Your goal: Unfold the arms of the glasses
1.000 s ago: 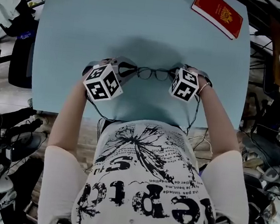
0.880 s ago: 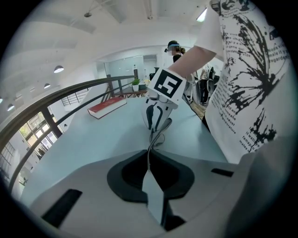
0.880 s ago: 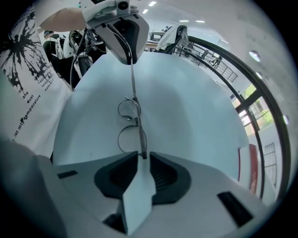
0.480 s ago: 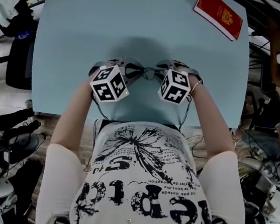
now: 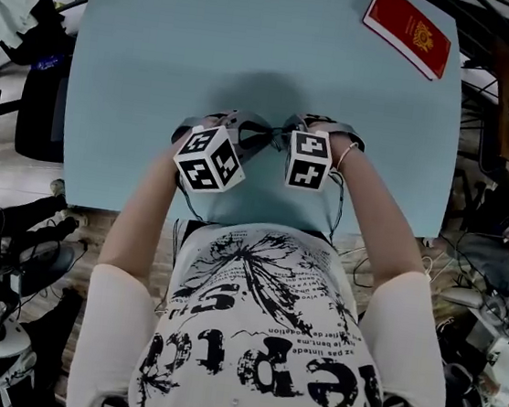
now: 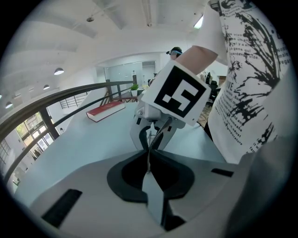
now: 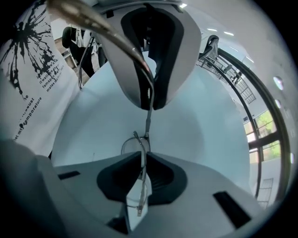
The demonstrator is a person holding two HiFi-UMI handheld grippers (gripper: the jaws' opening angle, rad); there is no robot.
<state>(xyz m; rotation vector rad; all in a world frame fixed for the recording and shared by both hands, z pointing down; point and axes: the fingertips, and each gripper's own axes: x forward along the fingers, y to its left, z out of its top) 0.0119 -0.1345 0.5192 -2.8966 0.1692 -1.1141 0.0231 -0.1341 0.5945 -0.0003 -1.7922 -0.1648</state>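
The thin wire-framed glasses (image 5: pixel 270 135) hang just above the pale blue table (image 5: pixel 163 49), between my two grippers. My left gripper (image 5: pixel 243 132) (image 6: pixel 149 162) is shut on one thin arm (image 7: pixel 148 111) of the glasses, which runs straight across to the other gripper. My right gripper (image 5: pixel 296 128) (image 7: pixel 139 160) has just been closing. The front frame stands edge-on between its pads, and one lens (image 7: pixel 132 145) shows beyond them. The grippers face each other almost tip to tip. Their marker cubes hide most of the glasses in the head view.
A red book (image 5: pixel 414 31) (image 6: pixel 104 110) lies at the table's far right corner. Chairs, cables and gear crowd the floor (image 5: pixel 10 242) on both sides of the table. The person's torso is close behind the near table edge (image 5: pixel 261 225).
My right gripper has slid left along the glasses toward the left gripper, so the two cubes now stand close together. The left gripper has stayed where it was, still gripping.
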